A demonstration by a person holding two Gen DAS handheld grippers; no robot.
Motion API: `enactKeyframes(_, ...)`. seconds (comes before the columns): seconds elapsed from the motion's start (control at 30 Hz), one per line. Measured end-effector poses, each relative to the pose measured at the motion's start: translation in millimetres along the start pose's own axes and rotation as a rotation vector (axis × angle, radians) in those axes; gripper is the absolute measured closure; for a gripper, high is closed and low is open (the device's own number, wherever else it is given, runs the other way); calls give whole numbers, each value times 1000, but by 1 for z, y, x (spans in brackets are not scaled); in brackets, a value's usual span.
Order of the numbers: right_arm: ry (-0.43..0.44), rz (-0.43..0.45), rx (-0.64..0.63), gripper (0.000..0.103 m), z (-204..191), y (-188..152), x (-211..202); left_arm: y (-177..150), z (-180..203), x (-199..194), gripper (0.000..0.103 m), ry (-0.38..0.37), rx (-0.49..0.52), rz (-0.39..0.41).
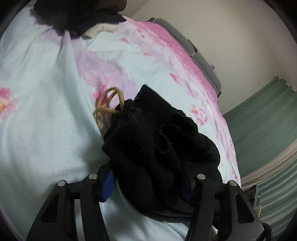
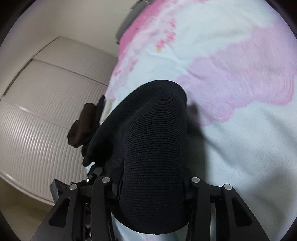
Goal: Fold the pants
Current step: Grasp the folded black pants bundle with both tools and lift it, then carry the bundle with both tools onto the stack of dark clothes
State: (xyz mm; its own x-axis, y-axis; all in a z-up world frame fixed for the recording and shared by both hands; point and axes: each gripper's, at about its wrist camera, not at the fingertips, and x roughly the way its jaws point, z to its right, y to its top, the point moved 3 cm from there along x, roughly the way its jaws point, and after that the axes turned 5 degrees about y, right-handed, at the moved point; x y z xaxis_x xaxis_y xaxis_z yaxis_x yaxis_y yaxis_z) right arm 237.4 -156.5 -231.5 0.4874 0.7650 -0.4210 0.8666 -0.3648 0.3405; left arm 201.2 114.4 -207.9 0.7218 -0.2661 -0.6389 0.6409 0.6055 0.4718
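Note:
Black ribbed pants [image 1: 159, 133] lie bunched on a bed sheet [image 1: 46, 129] printed pale blue and pink. A tan drawstring [image 1: 108, 103] loops out of the waistband at the far left of the bundle. My left gripper [image 1: 150, 185] is shut on the near end of the bundle, and cloth fills the gap between its fingers. In the right wrist view a thick roll of the same pants [image 2: 154, 120] runs forward from my right gripper [image 2: 150, 185], which is shut on it. The cloth hides both fingertips.
A heap of dark clothes [image 1: 78, 16] sits at the far end of the bed. A grey headboard [image 1: 204, 61] and green curtain [image 1: 265, 129] are to the right. White slatted wardrobe doors [image 2: 46, 111] stand past the bed's left edge, where a brown cloth [image 2: 81, 126] hangs.

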Motion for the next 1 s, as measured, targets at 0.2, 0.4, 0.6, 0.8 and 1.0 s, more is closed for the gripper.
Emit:
enactKeyframes(0.2,60,52,-64,60,-38,3,-26,14,21,-33,50,-52,37,64)
enactKeyframes(0.4,95,90,-96,60,-59,9,-48,28,49,-59,50,-77,98,121)
enactKeyframes(0.6,125,93,-150,60,-102,23,-35,54,54,-83,50,-79,103,162)
enactKeyframes(0.8,194,67,-214,60,-161,33,9,110,37,-119,50,-53,112,246)
enactKeyframes(1.0,265,29,-246,60,-228,49,90,197,-2,-149,50,-14,100,310)
